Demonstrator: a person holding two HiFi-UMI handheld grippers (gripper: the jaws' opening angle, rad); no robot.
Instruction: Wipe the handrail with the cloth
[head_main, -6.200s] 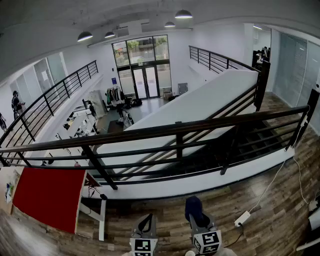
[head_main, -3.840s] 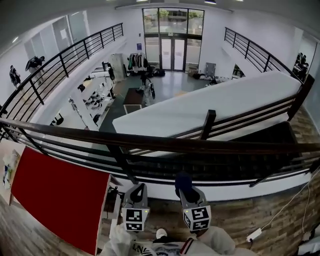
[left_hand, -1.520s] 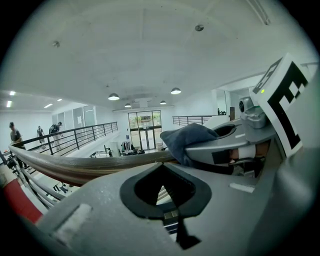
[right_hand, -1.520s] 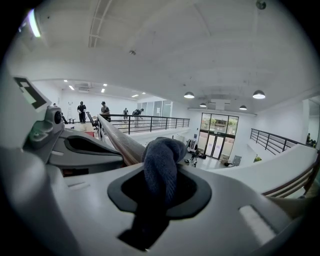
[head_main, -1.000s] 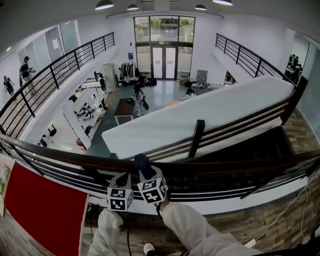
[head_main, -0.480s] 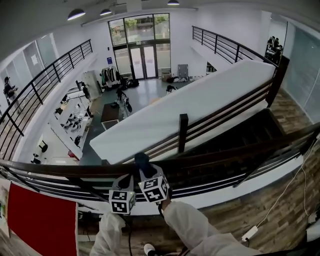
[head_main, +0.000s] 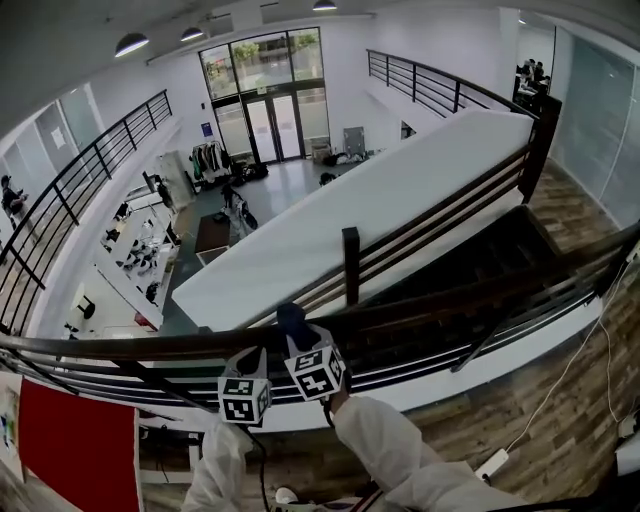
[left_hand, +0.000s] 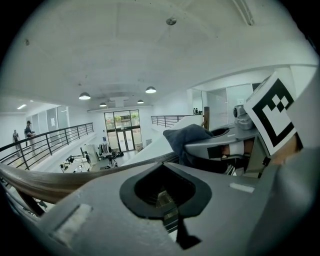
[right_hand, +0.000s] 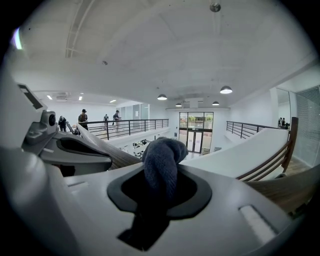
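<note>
Head view shows the right gripper (head_main: 297, 346) at about 6 o'clock, its jaws pinching the dark blue cloth (head_main: 291, 322), which bunches up from the tips against the wooden handrail (head_main: 440, 302). The left gripper (head_main: 254, 360) sits just beside it at its 8 o'clock, also at the rail. In the left gripper view its jaws are pressed together with nothing held, the handrail (left_hand: 45, 182) running off toward 9 o'clock.

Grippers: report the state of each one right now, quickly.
Left gripper: closed, holding nothing.
Right gripper: closed on the cloth.
</note>
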